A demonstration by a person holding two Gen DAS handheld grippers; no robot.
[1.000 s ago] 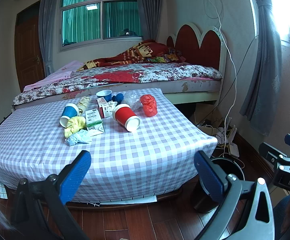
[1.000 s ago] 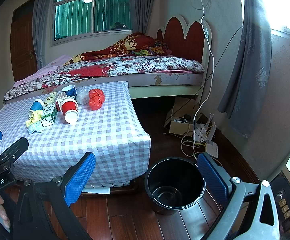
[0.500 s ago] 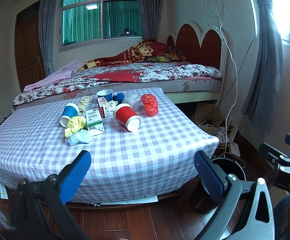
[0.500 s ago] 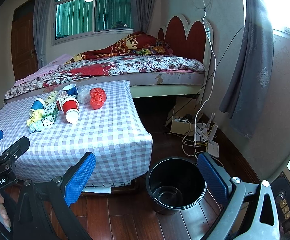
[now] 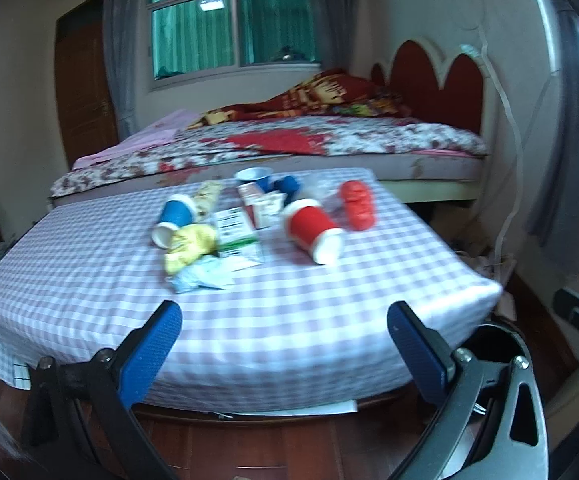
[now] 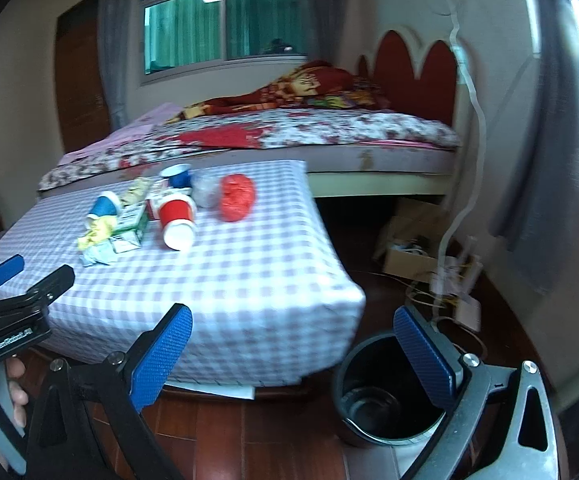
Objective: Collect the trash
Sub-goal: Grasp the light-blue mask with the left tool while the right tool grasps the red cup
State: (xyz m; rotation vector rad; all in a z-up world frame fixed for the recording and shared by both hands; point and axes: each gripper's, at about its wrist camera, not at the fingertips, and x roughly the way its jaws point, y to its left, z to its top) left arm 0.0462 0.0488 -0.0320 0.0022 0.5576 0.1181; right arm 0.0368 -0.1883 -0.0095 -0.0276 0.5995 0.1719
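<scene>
Trash lies in a heap on the checked table (image 5: 89, 264): a red cup (image 5: 314, 229) on its side, a blue cup (image 5: 173, 219), a green-white carton (image 5: 234, 236), yellow wrapper (image 5: 190, 246), pale crumpled paper (image 5: 201, 278) and a red crumpled bag (image 5: 356, 204). My left gripper (image 5: 285, 344) is open and empty, short of the table's front edge. My right gripper (image 6: 293, 348) is open and empty, by the table's front right corner, above a black bin (image 6: 385, 392) on the floor. The red cup (image 6: 175, 218) and red bag (image 6: 237, 197) also show in the right wrist view.
A bed (image 5: 329, 144) stands right behind the table. Cables, a power strip and a cardboard box (image 6: 413, 256) lie on the wooden floor by the right wall. The left gripper's body (image 6: 13, 312) shows at the left of the right wrist view.
Both grippers have moved forward toward the table; the trash now looks larger and nearer. Both stay open and empty.
</scene>
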